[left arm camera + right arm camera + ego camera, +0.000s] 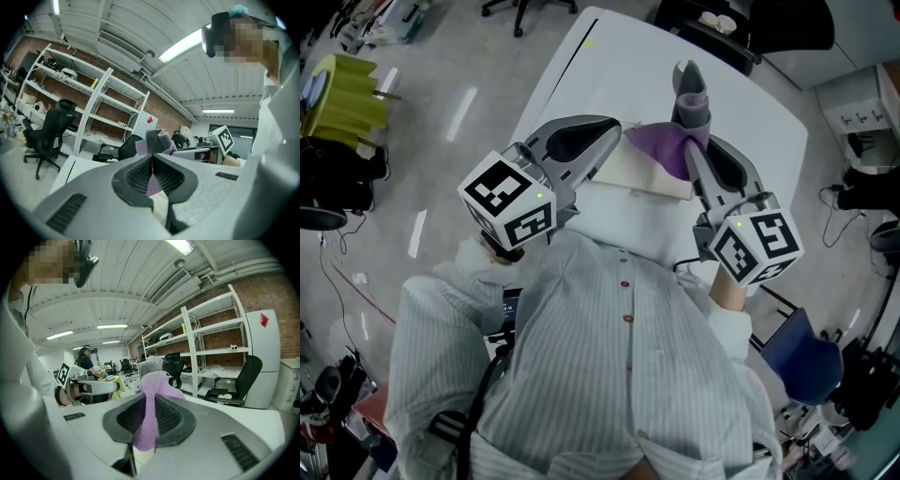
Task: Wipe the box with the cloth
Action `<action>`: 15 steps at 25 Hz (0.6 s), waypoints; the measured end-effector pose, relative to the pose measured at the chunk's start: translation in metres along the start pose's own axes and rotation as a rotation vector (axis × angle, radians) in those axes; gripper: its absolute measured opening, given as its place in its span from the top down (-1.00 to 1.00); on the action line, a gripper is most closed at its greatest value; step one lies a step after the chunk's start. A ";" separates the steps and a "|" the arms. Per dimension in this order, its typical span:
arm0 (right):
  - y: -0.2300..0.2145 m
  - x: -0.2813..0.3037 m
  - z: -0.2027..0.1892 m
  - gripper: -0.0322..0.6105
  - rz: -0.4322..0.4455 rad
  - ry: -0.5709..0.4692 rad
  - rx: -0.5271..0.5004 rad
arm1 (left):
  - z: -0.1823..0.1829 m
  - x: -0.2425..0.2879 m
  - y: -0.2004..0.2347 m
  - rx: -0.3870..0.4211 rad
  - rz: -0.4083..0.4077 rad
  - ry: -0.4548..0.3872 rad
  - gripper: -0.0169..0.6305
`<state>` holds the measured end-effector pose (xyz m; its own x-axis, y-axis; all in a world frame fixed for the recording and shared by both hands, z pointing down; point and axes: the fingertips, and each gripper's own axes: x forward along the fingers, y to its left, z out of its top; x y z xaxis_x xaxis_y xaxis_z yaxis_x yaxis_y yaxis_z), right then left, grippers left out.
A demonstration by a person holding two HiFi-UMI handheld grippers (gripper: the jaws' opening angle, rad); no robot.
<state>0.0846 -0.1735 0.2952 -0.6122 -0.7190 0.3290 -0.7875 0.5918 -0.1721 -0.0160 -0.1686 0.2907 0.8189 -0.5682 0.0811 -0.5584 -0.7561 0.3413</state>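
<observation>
White counter (759, 112): near edge hidden behind striped shirt (609, 375). Pale box (623, 171) lies on counter just ahead of the shirt, largely covered; outline hard to trace. Left hand-held gripper (617, 131) clenched over box's left end, thin purple strip of cloth (666, 150) pinched between pads. Right hand-held gripper (692, 155) clenched on same cloth at box's right end. Cloth drapes over box top, grey end standing up beyond jaws.

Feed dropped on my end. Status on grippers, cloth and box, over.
Left gripper and right gripper both shut on cloth. Cloth bunched at box's far edge; contact unclear. Nothing in the way.
</observation>
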 end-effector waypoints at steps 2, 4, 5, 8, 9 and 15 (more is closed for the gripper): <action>0.004 -0.002 0.004 0.73 -0.007 -0.020 -0.007 | 0.002 0.000 -0.004 0.037 -0.007 0.008 0.91; 0.006 -0.003 0.007 0.73 -0.018 -0.030 -0.018 | 0.005 -0.001 -0.008 0.062 -0.017 0.014 0.91; 0.006 -0.004 0.008 0.73 -0.024 -0.032 -0.025 | 0.006 0.000 -0.009 0.071 -0.023 0.017 0.91; 0.003 -0.007 0.009 0.73 -0.040 -0.031 -0.040 | 0.008 0.004 -0.015 0.084 -0.040 0.021 0.91; 0.002 -0.009 0.009 0.73 -0.044 -0.032 -0.042 | 0.008 0.005 -0.017 0.084 -0.046 0.020 0.91; -0.001 -0.019 0.010 0.73 -0.060 -0.041 -0.043 | 0.006 0.010 -0.028 0.099 -0.073 0.034 0.91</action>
<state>0.0968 -0.1641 0.2799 -0.5674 -0.7671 0.2992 -0.8194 0.5621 -0.1127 0.0066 -0.1552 0.2769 0.8607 -0.5007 0.0923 -0.5065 -0.8240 0.2539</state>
